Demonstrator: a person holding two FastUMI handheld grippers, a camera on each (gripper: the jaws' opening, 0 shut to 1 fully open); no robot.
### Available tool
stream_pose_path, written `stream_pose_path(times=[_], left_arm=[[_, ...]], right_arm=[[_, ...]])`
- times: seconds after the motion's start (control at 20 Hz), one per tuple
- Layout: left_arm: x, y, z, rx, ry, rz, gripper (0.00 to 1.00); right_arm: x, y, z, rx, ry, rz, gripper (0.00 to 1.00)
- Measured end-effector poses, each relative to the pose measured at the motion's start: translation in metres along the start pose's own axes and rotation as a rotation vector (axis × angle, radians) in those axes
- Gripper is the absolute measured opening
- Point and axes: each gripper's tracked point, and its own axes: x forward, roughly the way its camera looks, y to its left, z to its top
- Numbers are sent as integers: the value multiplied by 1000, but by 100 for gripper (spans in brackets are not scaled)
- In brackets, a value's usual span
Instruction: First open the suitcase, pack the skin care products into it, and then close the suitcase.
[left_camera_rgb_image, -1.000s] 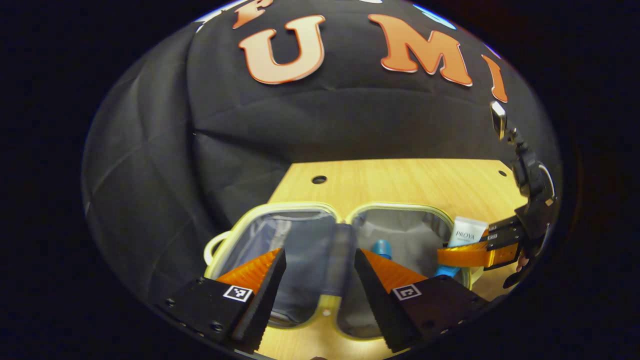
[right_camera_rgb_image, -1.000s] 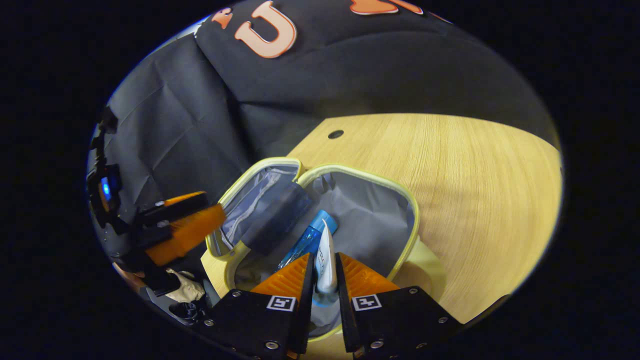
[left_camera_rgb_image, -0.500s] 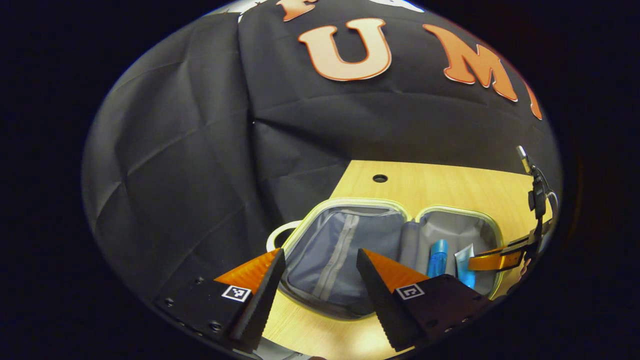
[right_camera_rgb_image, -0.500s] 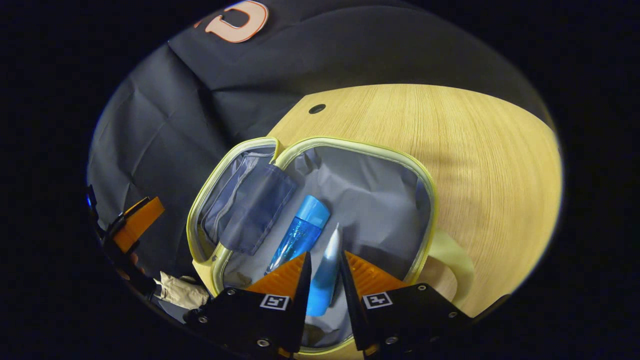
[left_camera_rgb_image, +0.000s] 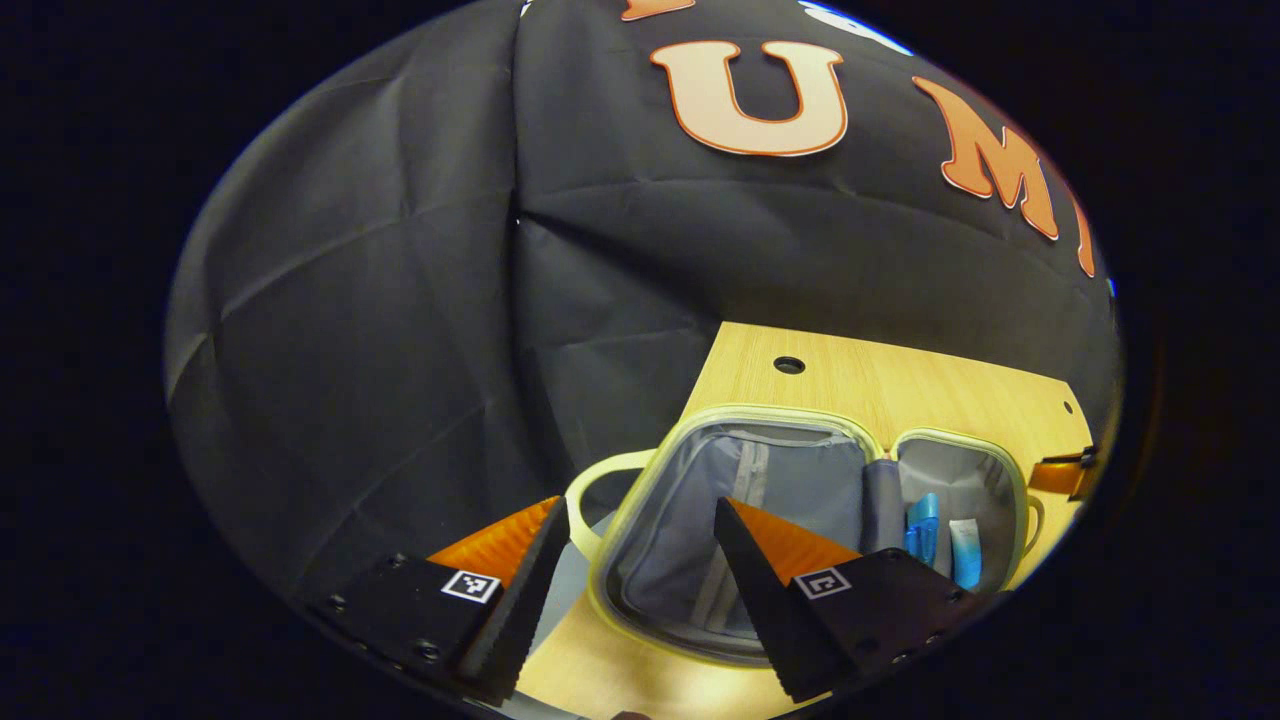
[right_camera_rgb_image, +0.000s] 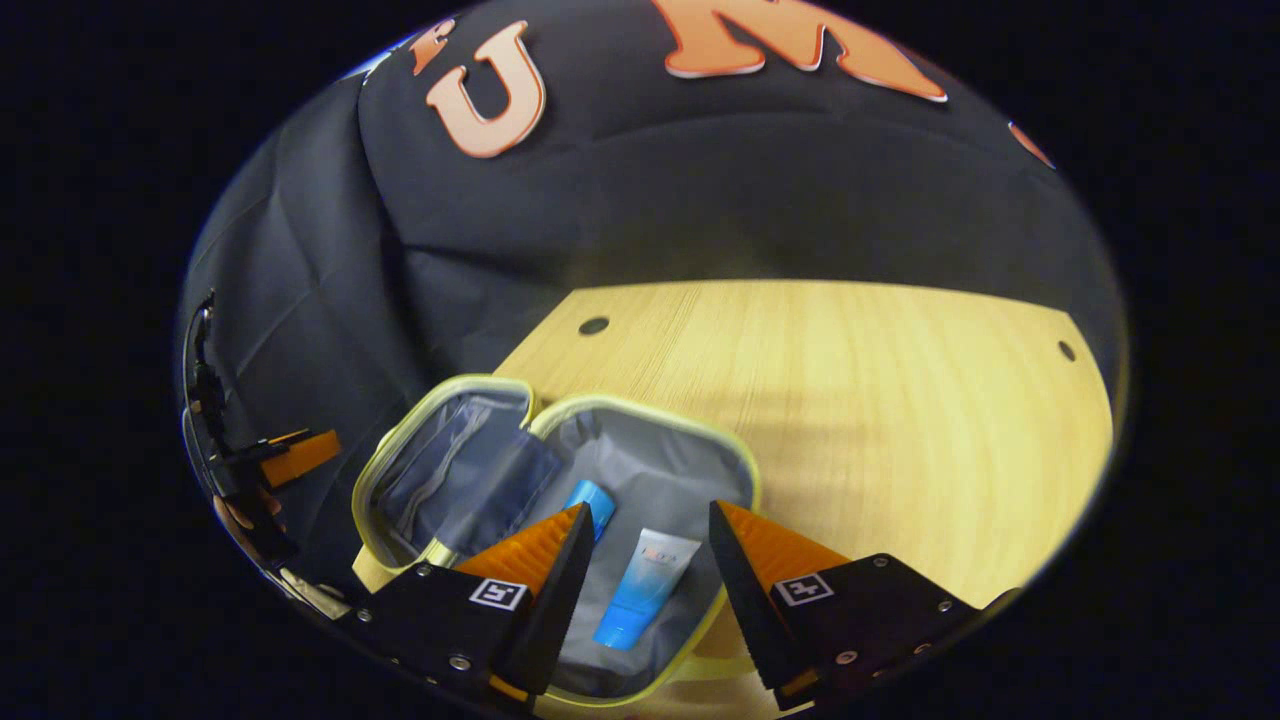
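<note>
The small suitcase (right_camera_rgb_image: 648, 411), yellow-rimmed with grey lining, lies open on the wooden table (right_camera_rgb_image: 850, 400). A white-and-blue tube (right_camera_rgb_image: 645, 590) and a blue bottle (right_camera_rgb_image: 592, 497) lie side by side in its right half. My right gripper (right_camera_rgb_image: 648, 510) hangs open just above them, the tube visible between its fingers and untouched. In the left gripper view the suitcase (left_camera_rgb_image: 760, 413) sits ahead to the right, with the bottle (left_camera_rgb_image: 925, 520) and tube (left_camera_rgb_image: 963, 552) inside. My left gripper (left_camera_rgb_image: 640, 510) is open over the case's left half, holding nothing.
The case's yellow handle (left_camera_rgb_image: 590, 490) sticks out on its left side, past the table's left edge. The left gripper (right_camera_rgb_image: 295, 453) and a hand (right_camera_rgb_image: 240, 515) show far left in the right gripper view. Bare table (left_camera_rgb_image: 900, 385) stretches behind and right of the case.
My right gripper opened and let the tube drop into the case beside the bottle, then pulled up and back. The left gripper drifted left, away from the case's middle.
</note>
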Motion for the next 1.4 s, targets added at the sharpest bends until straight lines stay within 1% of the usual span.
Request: stream_pose_path(times=[0.1,0.15,0.2,0.25,0.4,0.45,0.55,0.7,0.85,0.95,1.0,1.05,1.1,1.15,1.25,1.3,1.35,1.4], left_arm=[[17,14,1,-7,11,-20,91],[25,22,4,-11,8,-29,92],[32,28,5,-10,11,-37,92],[39,33,4,-11,15,-43,92],[60,45,3,-26,32,-64,92],[69,51,-2,-33,42,-60,92],[86,61,-10,-62,62,-56,92],[106,66,-26,-115,120,-76,90],[119,57,-44,-161,191,-132,88],[130,49,-47,-184,205,-169,87],[136,48,-52,-181,227,-175,77],[137,51,-54,-171,237,-182,80],[141,50,-54,-167,247,-192,80],[146,45,-62,-168,279,-204,65],[144,47,-76,-159,351,-201,36],[150,44,-76,-155,347,-206,21],[146,48,-68,-146,332,-209,21],[142,47,-60,-146,306,-217,17]], right_arm=[[-21,-3,11,0,-54,-54,78],[-29,-4,17,0,-81,-74,73],[-36,-5,23,1,-106,-98,81],[-42,-5,27,6,-127,-112,83],[-65,-4,37,11,-185,-153,86],[-73,-6,43,1,-208,-170,87],[-86,-15,49,-12,-241,-211,89],[-105,-22,61,5,-289,-250,90],[-119,-32,64,6,-305,-296,90],[-124,-34,63,2,-303,-313,90],[-128,-36,63,1,-304,-322,91],[-129,-36,63,3,-303,-321,90],[-131,-37,61,9,-301,-328,90],[-133,-38,62,12,-304,-327,90],[-140,-40,62,7,-311,-331,91],[-143,-41,60,2,-307,-332,91],[-148,-45,60,-5,-309,-338,91],[-151,-48,61,-10,-312,-340,91]])
